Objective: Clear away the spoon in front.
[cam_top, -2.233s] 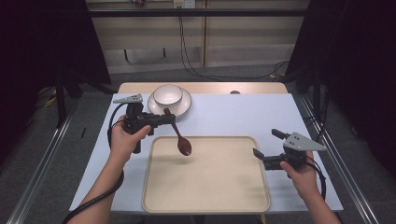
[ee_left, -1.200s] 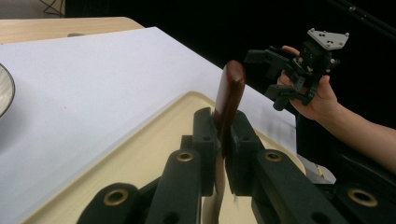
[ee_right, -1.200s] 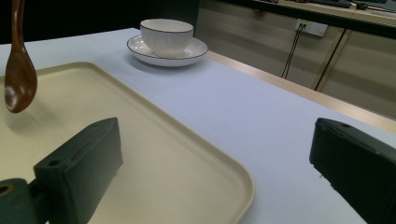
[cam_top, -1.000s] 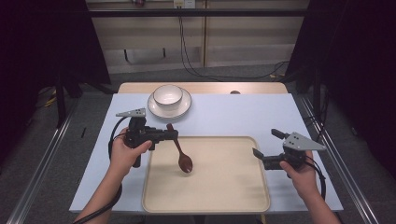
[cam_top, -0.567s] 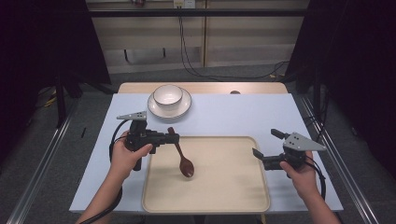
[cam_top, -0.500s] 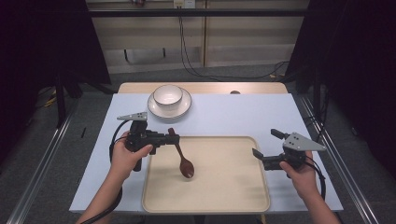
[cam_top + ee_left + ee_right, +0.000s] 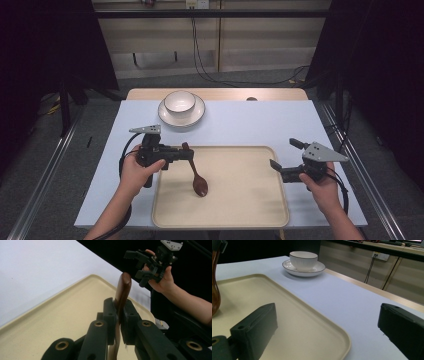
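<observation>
My left tongs (image 7: 186, 154) stay clamped on the wooden spoon (image 7: 196, 172) handle; since two seconds ago I've carried it from near the bowl (image 7: 179, 101) over the tray (image 7: 250, 210), bowl end now touching near its left edge. Right tongs (image 7: 282, 160) wide, empty, at right edge. Release looks next.

Counter (image 7: 260, 125) with a pale lavender-white top; a strip of light wood (image 7: 280, 94) runs along its far edge. Grey floor (image 7: 250, 77) on all sides. Beyond the counter — a beige panelled wall (image 7: 260, 35) topped by a dark rail, with a white socket plate (image 7: 196, 4) high up. Black cables (image 7: 200, 50) hang from it and trail across the floor. Black curtains (image 7: 45, 45) close off left and right — both sides deep in shadow. Metal rails (image 7: 42, 185) run along the floor beside the counter. Light even, from overhead.
</observation>
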The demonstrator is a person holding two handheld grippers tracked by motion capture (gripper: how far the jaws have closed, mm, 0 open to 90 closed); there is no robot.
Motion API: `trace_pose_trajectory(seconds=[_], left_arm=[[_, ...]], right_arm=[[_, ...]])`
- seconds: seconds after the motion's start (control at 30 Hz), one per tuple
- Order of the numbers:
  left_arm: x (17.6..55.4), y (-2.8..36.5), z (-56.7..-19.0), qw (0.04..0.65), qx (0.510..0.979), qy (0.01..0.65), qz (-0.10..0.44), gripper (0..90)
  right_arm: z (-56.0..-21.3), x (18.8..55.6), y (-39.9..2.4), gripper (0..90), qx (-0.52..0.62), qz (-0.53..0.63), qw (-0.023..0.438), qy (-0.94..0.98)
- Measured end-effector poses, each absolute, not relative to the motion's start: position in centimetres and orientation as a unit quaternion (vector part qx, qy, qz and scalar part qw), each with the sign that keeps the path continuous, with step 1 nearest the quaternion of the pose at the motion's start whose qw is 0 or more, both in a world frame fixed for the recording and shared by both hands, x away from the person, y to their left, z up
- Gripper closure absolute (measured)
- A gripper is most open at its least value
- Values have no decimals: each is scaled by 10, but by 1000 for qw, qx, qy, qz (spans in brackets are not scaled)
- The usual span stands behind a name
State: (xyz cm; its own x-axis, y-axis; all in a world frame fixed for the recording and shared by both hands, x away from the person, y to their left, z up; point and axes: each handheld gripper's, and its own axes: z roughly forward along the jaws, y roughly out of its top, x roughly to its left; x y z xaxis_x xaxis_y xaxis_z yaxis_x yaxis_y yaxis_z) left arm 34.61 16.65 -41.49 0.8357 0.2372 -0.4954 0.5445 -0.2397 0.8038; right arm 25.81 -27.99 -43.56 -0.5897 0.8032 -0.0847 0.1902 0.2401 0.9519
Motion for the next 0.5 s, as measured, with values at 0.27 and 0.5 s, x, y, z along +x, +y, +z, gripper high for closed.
trace_pose_trajectory(seconds=[0.27, 0.5], left_arm=[[345, 164, -419, 562, 775, 249, -145, 837], [344, 160, -425, 551, 782, 253, -143, 811]], right_arm=[[-435, 258, -280, 22, 338, 516, 297, 729], [-435, 258, -280, 22, 339, 516, 298, 728]])
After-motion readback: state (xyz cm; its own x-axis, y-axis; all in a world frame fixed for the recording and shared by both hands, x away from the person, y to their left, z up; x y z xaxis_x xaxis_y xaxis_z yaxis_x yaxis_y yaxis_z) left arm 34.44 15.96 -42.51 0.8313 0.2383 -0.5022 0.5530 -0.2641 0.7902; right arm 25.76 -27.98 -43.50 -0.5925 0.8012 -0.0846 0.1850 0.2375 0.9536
